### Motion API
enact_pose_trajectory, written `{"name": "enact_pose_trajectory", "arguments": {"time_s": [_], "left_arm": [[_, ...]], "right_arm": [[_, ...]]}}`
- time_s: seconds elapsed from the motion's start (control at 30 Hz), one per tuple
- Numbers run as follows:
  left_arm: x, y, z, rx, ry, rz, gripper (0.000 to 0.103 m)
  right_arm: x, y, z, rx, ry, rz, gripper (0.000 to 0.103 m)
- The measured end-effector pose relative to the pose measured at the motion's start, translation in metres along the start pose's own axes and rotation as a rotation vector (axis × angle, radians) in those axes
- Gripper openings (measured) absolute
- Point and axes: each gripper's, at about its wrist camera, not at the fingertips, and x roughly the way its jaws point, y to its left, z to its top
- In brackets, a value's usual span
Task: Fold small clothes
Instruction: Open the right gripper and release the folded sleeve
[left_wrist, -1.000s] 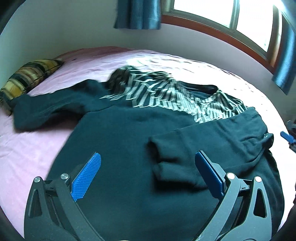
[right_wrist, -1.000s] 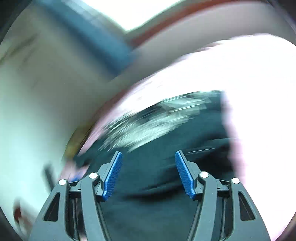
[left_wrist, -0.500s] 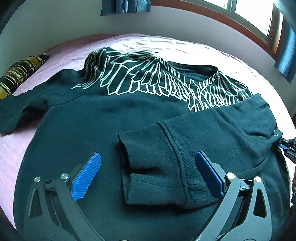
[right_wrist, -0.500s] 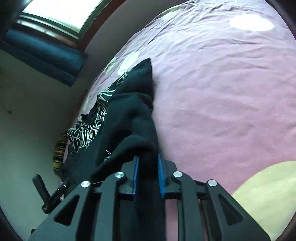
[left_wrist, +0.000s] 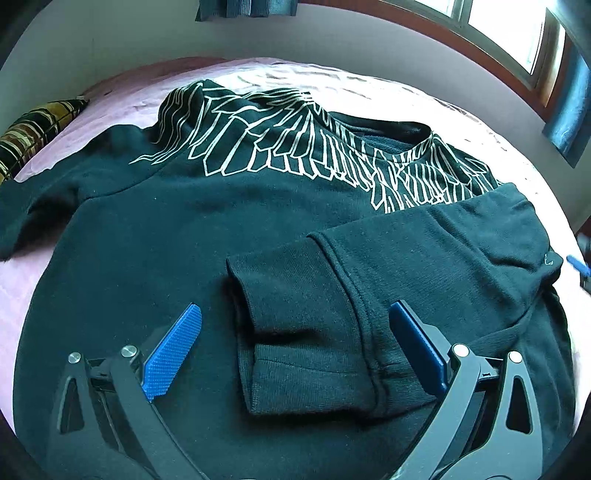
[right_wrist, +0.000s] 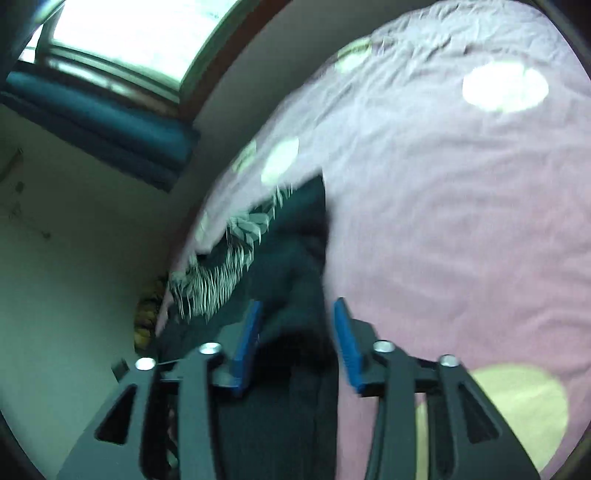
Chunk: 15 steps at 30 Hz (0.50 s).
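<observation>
The left gripper (left_wrist: 295, 347) hangs with its jaws spread wide over the folded-in sleeve (left_wrist: 332, 332), and the right gripper (right_wrist: 295, 332) is also parted, straddling the garment's side edge without pinching it (the view is blurred). Next, I judge, take the other sleeve (left_wrist: 33, 218) by its cuff and lay it flat across the chest. The sweatshirt (left_wrist: 184, 229) lies face-up on the bed (left_wrist: 22, 280), long axis running from the near hem to the far collar.

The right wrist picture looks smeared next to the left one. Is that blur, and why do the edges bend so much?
Right wrist view: motion blur smears the sweatshirt, its white print and the bedsheet; the window is glared white. Left wrist view: sharp, print lines crisp on the sweatshirt, soft daylight, faint shadow under the folded sleeve. Both views: the fisheye lens bows straight edges and darkens the corners.
</observation>
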Motion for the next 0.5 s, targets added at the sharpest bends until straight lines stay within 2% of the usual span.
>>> {"name": "enact_pose_trajectory", "arguments": {"time_s": [0.1,0.27,0.3,0.33,0.4,0.5], "left_arm": [[0.0,0.001,-0.001,-0.005,0.001,0.002,0.101],[0.002,0.002,-0.002,-0.012,0.01,0.008,0.101],[0.002,0.002,-0.002,-0.012,0.011,0.009,0.101],[0.003,0.002,-0.002,-0.01,0.013,0.01,0.101],[0.004,0.002,-0.003,-0.004,0.012,0.015,0.101],[0.008,0.001,-0.005,0.004,0.02,0.02,0.101]], "right_arm": [[0.027,0.003,0.036,0.01,-0.02,-0.035,0.049],[0.098,-0.003,0.074,0.036,0.04,-0.106,0.046],[0.112,-0.005,0.079,0.035,0.058,-0.121,0.034],[0.118,-0.006,0.08,0.022,0.067,-0.129,0.007],[0.125,-0.012,0.084,0.01,0.076,-0.198,0.006],[0.125,-0.036,0.083,0.09,0.073,-0.107,0.006]]}}
